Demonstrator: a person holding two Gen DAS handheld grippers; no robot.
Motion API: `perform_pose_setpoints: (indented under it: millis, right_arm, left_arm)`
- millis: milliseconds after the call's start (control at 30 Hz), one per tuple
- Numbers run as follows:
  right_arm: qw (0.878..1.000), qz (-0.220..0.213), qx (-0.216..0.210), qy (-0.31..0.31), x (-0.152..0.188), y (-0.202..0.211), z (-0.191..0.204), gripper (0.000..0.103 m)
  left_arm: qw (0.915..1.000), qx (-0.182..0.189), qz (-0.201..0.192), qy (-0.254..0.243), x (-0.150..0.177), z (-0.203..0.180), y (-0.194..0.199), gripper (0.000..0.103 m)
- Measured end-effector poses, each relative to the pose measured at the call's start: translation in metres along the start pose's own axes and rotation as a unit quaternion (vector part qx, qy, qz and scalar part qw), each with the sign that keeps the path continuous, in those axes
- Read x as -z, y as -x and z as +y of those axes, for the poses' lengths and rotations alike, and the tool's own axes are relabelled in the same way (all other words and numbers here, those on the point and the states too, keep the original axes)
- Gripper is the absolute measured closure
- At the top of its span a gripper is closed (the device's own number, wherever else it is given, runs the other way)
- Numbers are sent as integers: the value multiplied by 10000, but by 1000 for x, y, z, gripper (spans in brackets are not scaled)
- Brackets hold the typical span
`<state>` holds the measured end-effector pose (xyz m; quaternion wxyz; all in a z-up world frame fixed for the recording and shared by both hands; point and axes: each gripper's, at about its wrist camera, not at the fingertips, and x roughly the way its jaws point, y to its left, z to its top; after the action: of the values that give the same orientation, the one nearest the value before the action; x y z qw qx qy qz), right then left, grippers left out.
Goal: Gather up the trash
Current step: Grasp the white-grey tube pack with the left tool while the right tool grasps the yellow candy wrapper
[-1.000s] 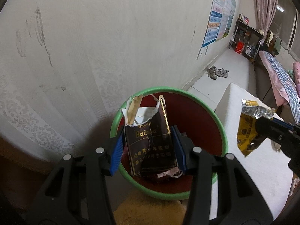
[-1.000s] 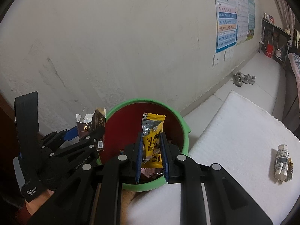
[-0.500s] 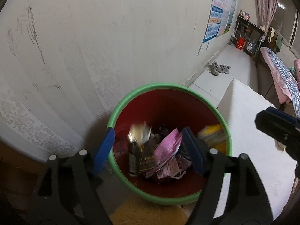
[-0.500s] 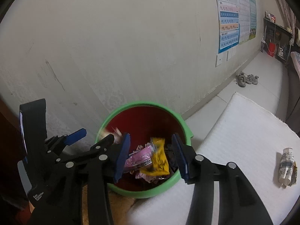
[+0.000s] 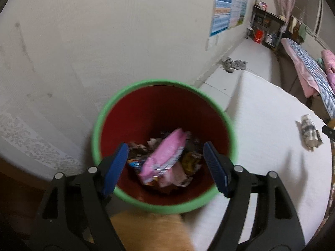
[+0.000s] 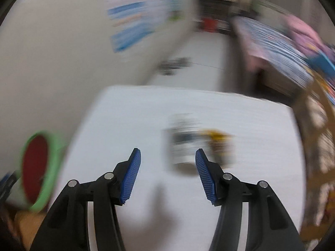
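Left wrist view: one waste bin (image 5: 209, 206), green outside and along its rim, dark red inside, stands against the pale wall (image 5: 104, 31) at the left edge of a white mat (image 5: 261, 136). The left gripper (image 5: 164, 165) hangs over the bin's mouth with its jaws spread and nothing between the two blue pads (image 5: 116, 168); it is released. Inside the bin lies a heap of wrappers, too jumbled and blurred for a full count. One pink packet (image 5: 165, 156) lies uppermost, tilted, with a dark yellow wrapper (image 5: 188, 161) just beside it on the right. Farther right, well apart from the bin, one crumpled wrapper (image 5: 308, 132), pale with dark print, lies on the mat near its right edge. A dark tip at the frame's right edge is too small to identify. One pair of shoes (image 5: 233, 65) sits on the floor by the wall beyond the mat.

Right wrist view, heavily blurred: the same bin (image 6: 52, 167) shows at the left edge, off the mat's left side. The right gripper (image 6: 167, 172) is over the mat, its jaws opening, with nothing pressed between the blue pads (image 6: 130, 176). The crumpled wrapper (image 6: 188, 142) lies on the mat beyond the fingertips, toward the right pad, white and dark with a yellow-brown part on its right; whether it is one piece or two cannot be told. One bed (image 6: 282, 41) with striped and pink covers stands past the mat's far right corner.
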<state>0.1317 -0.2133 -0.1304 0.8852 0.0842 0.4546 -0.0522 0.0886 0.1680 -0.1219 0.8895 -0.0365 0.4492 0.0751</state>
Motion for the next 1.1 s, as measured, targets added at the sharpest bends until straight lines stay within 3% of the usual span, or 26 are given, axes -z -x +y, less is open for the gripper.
perform_pose_setpoints:
  millis: [167, 333, 367, 400, 433, 500, 633, 767, 1000, 1067, 1100]
  right_arm:
    - [9956, 454, 254, -778, -9, -37, -66, 51]
    - [9928, 819, -157, -864, -4, -69, -84, 53]
    - [9917, 808, -337, -937, -4, -72, -87, 58]
    - [9907, 835, -467, -971, -3, -74, -89, 83]
    - [9898, 916, -508, -967, -3, -78, -88, 98]
    - [9870, 1008, -674, -1055, 2, -77, -96, 98]
    - [9841, 660, -960, -1344, 20, -43, -122, 98]
    - [9856, 489, -888, -1353, 56, 2, -141, 98]
    - [9901, 496, -738, -1083, 118, 43, -139, 98]
    - [9894, 516, -744, -1134, 131, 47, -140, 98]
    - [9893, 519, -737, -1146, 134, 48, -141, 98]
  left_arm:
    - [9988, 370, 28, -308, 0, -56, 9, 32]
    - [9945, 878, 141, -548, 0, -113, 15, 32]
    - [9935, 957, 154, -596, 1, -123, 16, 32]
    - [9923, 1032, 158, -669, 1, -137, 17, 32]
    - [9909, 1093, 163, -763, 2, -151, 18, 32]
    - [9875, 1192, 208, -1015, 3, -182, 18, 32]
    - [9816, 1332, 209, -1350, 0, -231, 12, 24]
    - [9767, 1457, 388, -1527, -7, -283, -10, 24]
    - [9702, 1399, 789, -1817, -8, -365, -60, 24]
    - [9700, 1242, 890, -1893, -6, -376, -74, 27]
    - [9699, 1190, 938, -1908, -5, -377, -78, 36]
